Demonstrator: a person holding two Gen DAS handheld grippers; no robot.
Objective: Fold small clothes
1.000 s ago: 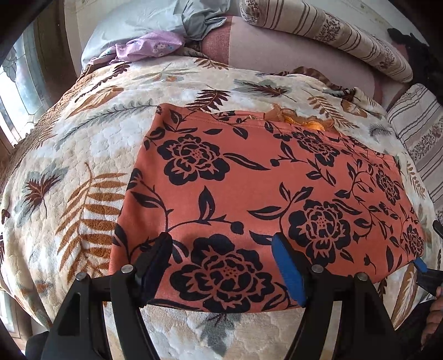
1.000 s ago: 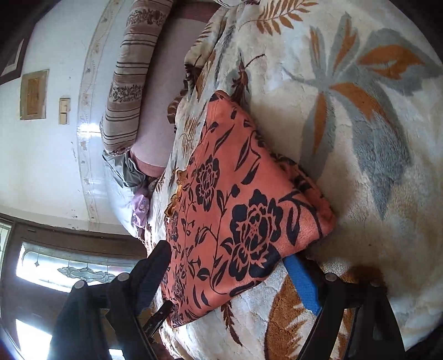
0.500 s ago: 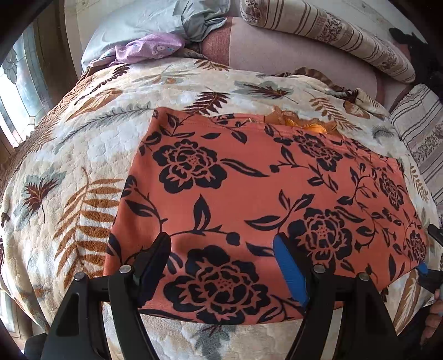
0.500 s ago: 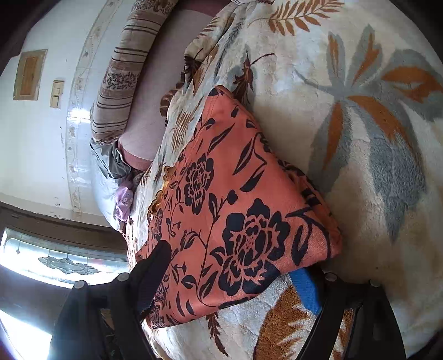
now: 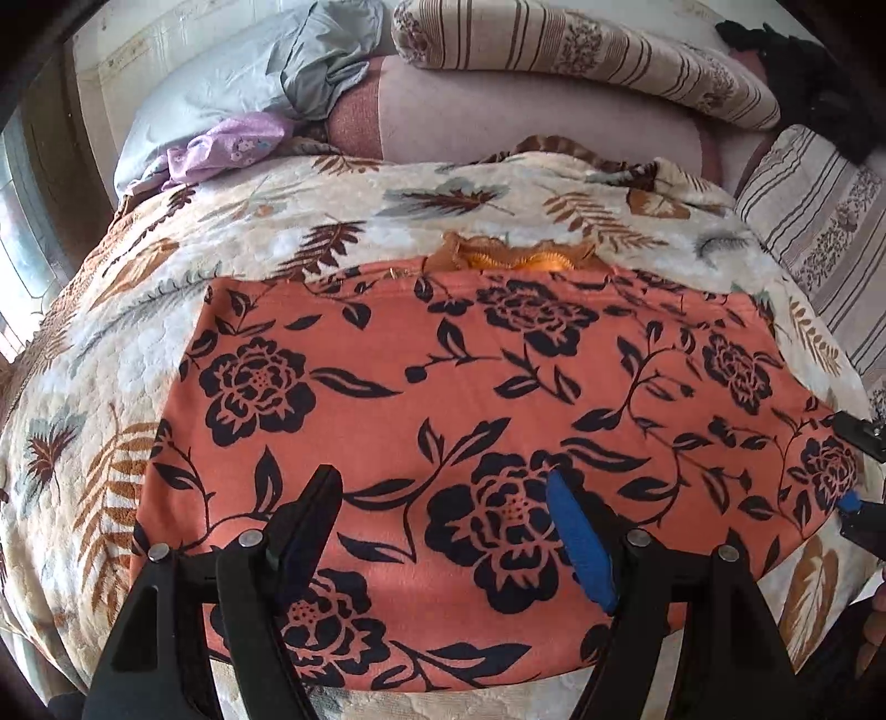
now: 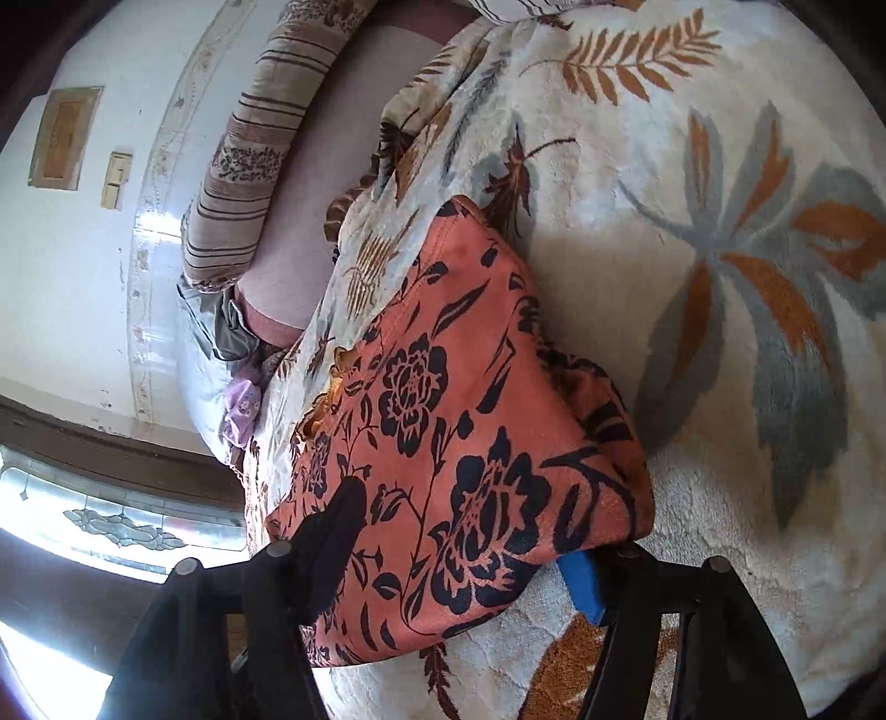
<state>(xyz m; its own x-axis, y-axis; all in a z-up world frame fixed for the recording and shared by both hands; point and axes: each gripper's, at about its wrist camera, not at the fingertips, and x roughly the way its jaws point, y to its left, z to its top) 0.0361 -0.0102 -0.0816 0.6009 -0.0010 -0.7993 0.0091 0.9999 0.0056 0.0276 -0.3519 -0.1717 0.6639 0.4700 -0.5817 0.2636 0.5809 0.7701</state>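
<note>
Orange cloth printed with black flowers, the small garment (image 5: 470, 410) lies flat and folded on a cream fleece blanket (image 5: 138, 354) patterned with brown and grey leaves; neither carries any readable brand, label or writing. Left gripper (image 5: 443, 520) stands wide apart over the garment's near edge, pinching nothing. Right gripper (image 6: 470, 543) is also spread wide, one finger over and the blue-padded one below the garment's corner, not closed.

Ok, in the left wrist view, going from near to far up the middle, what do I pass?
left gripper → orange floral garment → orange lace trim peeking past its far edge → leaf-print blanket → pink cushion → striped bolster pillow.
</note>
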